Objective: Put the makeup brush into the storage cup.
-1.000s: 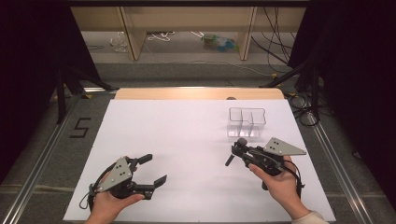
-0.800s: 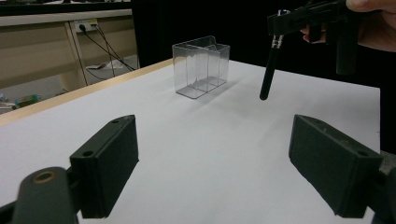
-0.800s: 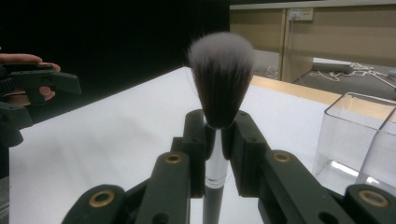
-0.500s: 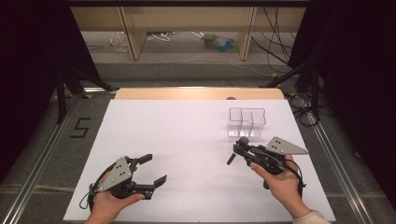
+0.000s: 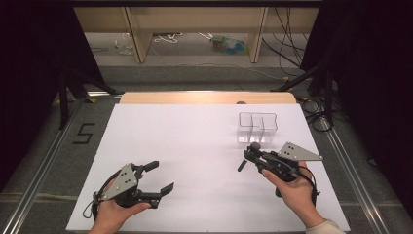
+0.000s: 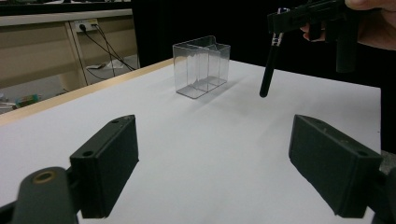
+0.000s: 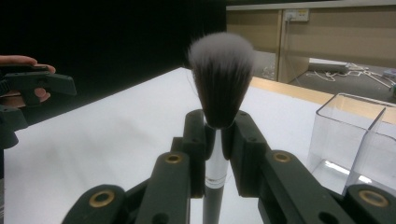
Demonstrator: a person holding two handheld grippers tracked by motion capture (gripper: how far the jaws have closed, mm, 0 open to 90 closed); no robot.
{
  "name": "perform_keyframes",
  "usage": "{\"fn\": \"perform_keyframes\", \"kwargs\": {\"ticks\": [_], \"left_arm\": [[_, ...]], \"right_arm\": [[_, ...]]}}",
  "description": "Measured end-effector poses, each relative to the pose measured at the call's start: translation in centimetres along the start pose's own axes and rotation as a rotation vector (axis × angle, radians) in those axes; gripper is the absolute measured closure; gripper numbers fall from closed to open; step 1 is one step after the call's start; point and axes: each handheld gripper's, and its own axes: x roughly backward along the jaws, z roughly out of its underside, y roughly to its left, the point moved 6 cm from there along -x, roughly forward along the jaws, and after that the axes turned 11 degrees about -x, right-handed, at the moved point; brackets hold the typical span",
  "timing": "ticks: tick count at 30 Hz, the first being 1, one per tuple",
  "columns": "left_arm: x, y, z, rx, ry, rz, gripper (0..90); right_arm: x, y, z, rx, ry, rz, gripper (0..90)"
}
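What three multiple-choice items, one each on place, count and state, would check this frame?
1. Where does the clear box stand?
A. near the left tool
B. ahead of the right tool
C. off the table

2. How many compartments does it show?
A. one
B. two
C. four

3. How are the tools?
A. both open
B. left holds the brush
C. right holds the brush, left open

B: in the high view it stands just beyond the right tool.
B: one divider splits it, seen in the left gripper view.
C: the right tool's jaws clamp the makeup brush at its ferrule; the left tool gapes with nothing between its jaws.
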Motion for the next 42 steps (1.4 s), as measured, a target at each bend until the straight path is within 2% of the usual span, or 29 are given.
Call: {"fn": "perform_keyframes", "kwargs": {"ticks": [4, 14, 25, 27, 29, 30, 33, 42], "left_arm": [[-0.01, -0.05, 0.00, 0.012, -0.002, -0.002, 16.0], [0.00, -0.03, 0.00, 0.010, -0.001, -0.003, 16.1], [-0.01, -0.03, -0.01, 0.011, -0.003, -0.004, 16.1], [-0.01, -0.03, 0.00, 0.010, -0.002, -0.003, 16.1], [-0.01, -0.03, -0.01, 0.012, -0.003, -0.004, 16.0], [-0.01, -0.03, -0.02, 0.011, -0.003, -0.004, 16.1], [0.01, 0.03, -0.03, 0.003, -0.003, -0.005, 16.0], [0.01, 0.03, -0.03, 0.002, -0.003, -0.005, 16.1]], "right_arm": [[0.01, -0.03, -0.01, 0.002, 0.000, 0.002, 78.4], [0.12, -0.13, -0.06, -0.001, 0.005, 0.005, 78.4], [0.17, -0.32, -0.23, 0.000, -0.008, 0.014, 78.4], [0.10, -0.33, -0.30, -0.001, -0.026, 0.014, 78.4], [0.13, -0.32, -0.29, 0.000, -0.020, 0.011, 78.4], [0.25, -0.34, -0.23, 0.002, -0.001, 0.011, 78.4], [0.13, -0.36, -0.35, 0.003, -0.028, 0.010, 78.4], [0.20, -0.47, -0.40, 0.004, -0.026, 0.010, 78.4]]}}
